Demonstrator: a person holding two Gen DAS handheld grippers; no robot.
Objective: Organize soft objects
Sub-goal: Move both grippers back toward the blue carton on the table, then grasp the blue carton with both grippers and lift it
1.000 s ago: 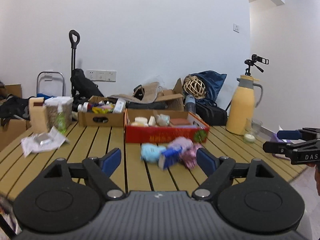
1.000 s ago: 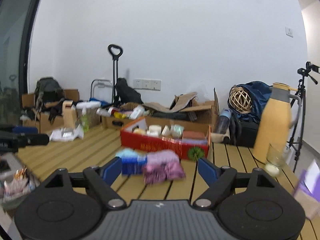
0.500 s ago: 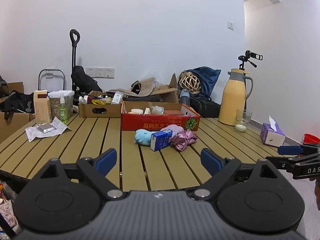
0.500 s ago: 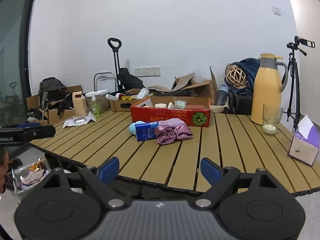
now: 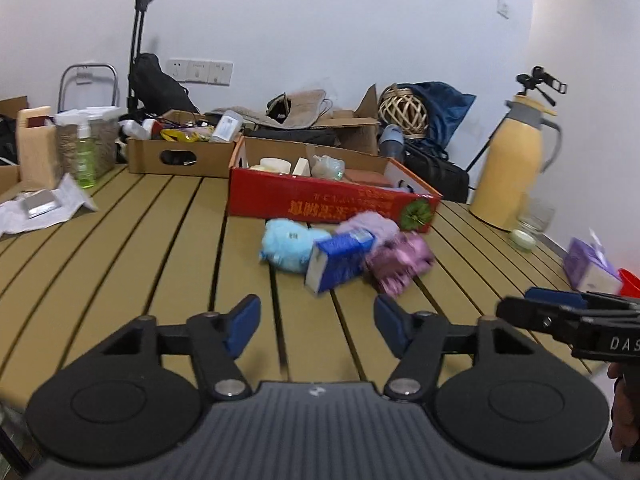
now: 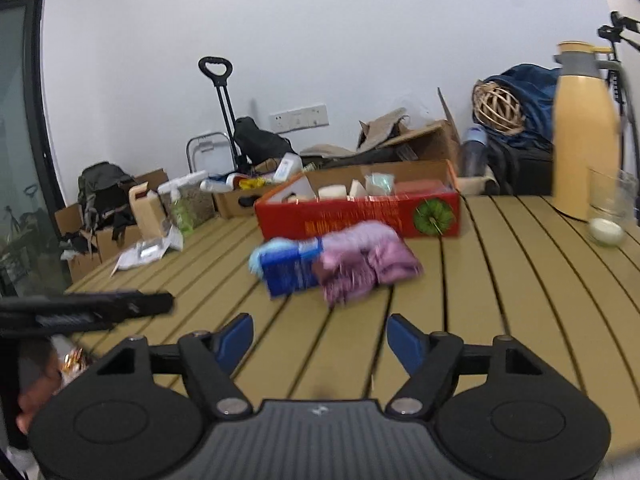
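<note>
A light blue plush (image 5: pixel 286 249), a blue and white carton (image 5: pixel 339 262) and crumpled pink-purple cloth (image 5: pixel 394 258) lie bunched on the slatted wooden table (image 5: pixel 168 248), just in front of a red cardboard box (image 5: pixel 332 200). My left gripper (image 5: pixel 317 326) hovers over the table short of the pile, jaws closing with nothing between them. In the right wrist view the same carton (image 6: pixel 290 270), plush (image 6: pixel 266 256) and cloth (image 6: pixel 366 264) sit ahead of my right gripper (image 6: pixel 320 342), whose jaws are also closing on nothing.
A brown box of bottles (image 5: pixel 180 152) stands left of the red box. Paper (image 5: pixel 44 208) and a green spray bottle (image 5: pixel 85 160) are at the far left. A yellow thermos (image 5: pixel 512 168), a glass (image 6: pixel 610 208) and a purple tissue box (image 5: pixel 590 268) stand on the right.
Both grippers pulled back half a second ago, then came forward and lower toward the pile. Their jaws have narrowed. The pile itself has not moved.
</note>
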